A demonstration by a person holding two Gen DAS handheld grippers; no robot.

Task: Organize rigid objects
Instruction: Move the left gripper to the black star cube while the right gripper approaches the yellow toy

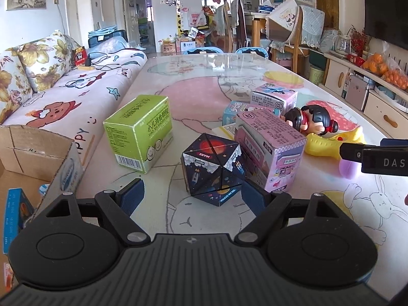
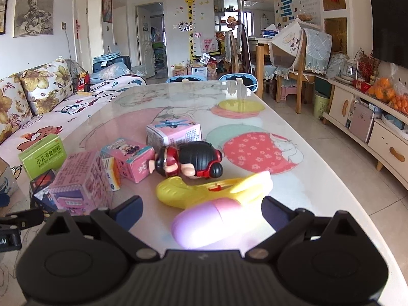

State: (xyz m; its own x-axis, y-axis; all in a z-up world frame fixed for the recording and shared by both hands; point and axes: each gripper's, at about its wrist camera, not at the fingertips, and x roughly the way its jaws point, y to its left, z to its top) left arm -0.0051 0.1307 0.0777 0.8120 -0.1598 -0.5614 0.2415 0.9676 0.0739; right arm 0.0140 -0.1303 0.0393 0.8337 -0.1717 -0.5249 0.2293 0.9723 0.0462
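Low in the centre of the right wrist view, the purple egg-shaped toy lay between the right gripper's spread, empty jaws; it looked light, smooth, likely slippery, best pinched across its middle. Left gripper was released too, facing the space-print cube

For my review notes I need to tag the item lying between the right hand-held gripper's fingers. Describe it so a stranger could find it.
On the cartoon-printed table, find the toy cluster at the near end. Just nearer than the yellow toy lies a lilac egg-shaped capsule with a pink end, between the fingers of the open right hand-held gripper. It is the only smooth, rounded, unprinted piece there.
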